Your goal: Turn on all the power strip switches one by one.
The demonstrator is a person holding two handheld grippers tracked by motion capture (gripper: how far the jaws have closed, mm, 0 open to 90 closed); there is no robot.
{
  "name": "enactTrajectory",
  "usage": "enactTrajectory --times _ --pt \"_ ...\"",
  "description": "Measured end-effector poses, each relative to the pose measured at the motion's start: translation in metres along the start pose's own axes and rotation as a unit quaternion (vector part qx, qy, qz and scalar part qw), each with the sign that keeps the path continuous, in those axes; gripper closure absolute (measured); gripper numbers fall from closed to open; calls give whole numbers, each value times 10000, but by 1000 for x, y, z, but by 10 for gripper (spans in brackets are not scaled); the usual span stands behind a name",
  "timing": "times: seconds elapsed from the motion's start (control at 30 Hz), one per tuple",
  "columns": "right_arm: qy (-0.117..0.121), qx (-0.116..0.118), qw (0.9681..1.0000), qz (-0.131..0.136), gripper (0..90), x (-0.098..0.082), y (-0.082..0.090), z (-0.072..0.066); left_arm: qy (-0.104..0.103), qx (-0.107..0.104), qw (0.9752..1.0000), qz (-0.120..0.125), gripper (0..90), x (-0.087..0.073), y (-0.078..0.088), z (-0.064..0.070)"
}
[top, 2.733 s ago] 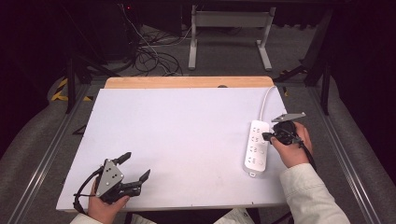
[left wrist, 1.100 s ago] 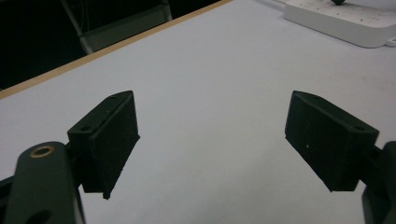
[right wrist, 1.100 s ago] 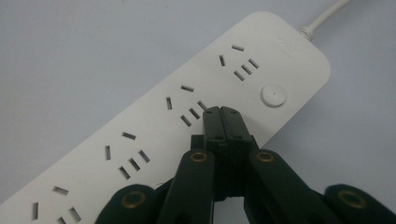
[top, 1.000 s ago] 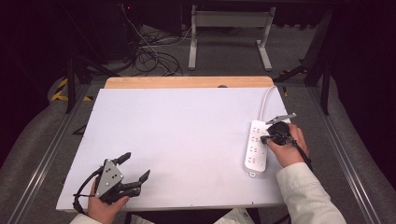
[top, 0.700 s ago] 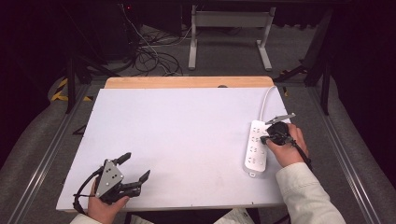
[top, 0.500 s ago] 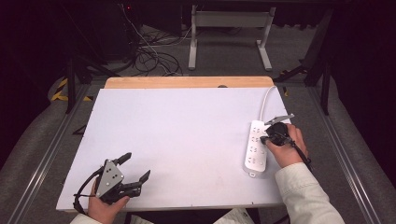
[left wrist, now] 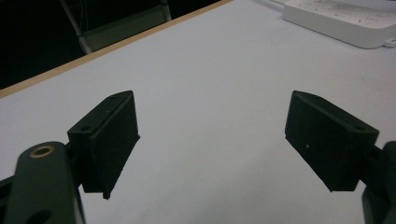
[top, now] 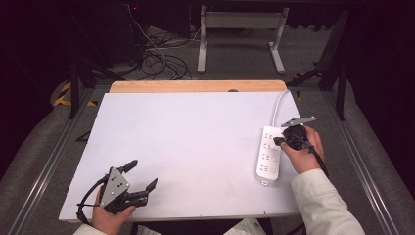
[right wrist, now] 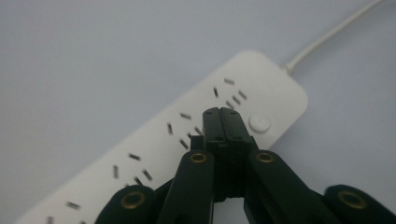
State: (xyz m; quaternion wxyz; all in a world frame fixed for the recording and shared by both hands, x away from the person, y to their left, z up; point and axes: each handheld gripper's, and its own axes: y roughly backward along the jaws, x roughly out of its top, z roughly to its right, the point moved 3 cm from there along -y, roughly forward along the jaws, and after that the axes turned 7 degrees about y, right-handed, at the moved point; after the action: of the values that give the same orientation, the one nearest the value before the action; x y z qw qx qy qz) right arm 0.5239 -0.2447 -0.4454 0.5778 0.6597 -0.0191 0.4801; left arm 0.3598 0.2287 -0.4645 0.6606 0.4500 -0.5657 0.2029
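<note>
A white power strip [top: 268,155] lies at the right side of the white table top [top: 195,142], its white cord [top: 279,105] running toward the far edge. My right gripper [top: 280,141] hovers over the strip's far end, jaws shut with nothing between them. In the right gripper view the closed tips [right wrist: 221,114] sit just beside the strip's round button [right wrist: 259,123]; whether they touch the power strip [right wrist: 187,149] I cannot tell. My left gripper [top: 142,176] rests at the near left corner, open and holding nothing; its pads [left wrist: 114,135] stand wide apart above bare table.
A wooden strip [top: 195,86] borders the table's far edge. Beyond it, on the floor, are tangled cables [top: 161,58] and a metal frame [top: 240,34]. The power strip [left wrist: 345,21] appears far off in the left gripper view.
My right gripper has dropped slightly and shifted toward the power strip's far end since the earliest frame. The left gripper has stayed put.
</note>
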Motion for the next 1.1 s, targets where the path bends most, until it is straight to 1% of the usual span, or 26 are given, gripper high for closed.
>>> enactTrajectory --times 0.03,0.13,0.2,0.3,0.33,0.53,0.67,0.7,0.83,0.97,1.1 --pt "-74 98 9999 121 900 3 6 0 5 0 10000 -8 179 0 -1 0" --pt "-2 100 9999 132 900 5 11 -1 -41 8 10000 -29 179 0 -1 0" --pt "17 108 9998 157 900 5 12 -2 -52 7 10000 -25 179 0 -1 0" --pt "-24 104 9997 209 900 5 13 0 -51 23 10000 -19 179 0 -1 0" --pt "-25 104 9997 224 900 5 14 0 -18 11 10000 -14 178 0 0 0" --pt "-33 76 9997 217 900 5 14 1 -6 11 10000 -5 179 0 0 0" --pt "63 110 9996 261 900 6 13 1 -10 11 10000 -6 178 0 0 0" --pt "94 83 9995 305 900 7 12 2 -11 12 10000 -6 179 0 0 0" --pt "-15 71 9993 379 900 9 12 8 -11 18 10000 4 179 0 0 0" --pt "-112 33 9994 339 900 9 8 16 -10 12 10000 -8 179 0 0 0" --pt "-133 5 9996 238 900 7 1 22 -22 17 10000 -5 179 0 0 0"
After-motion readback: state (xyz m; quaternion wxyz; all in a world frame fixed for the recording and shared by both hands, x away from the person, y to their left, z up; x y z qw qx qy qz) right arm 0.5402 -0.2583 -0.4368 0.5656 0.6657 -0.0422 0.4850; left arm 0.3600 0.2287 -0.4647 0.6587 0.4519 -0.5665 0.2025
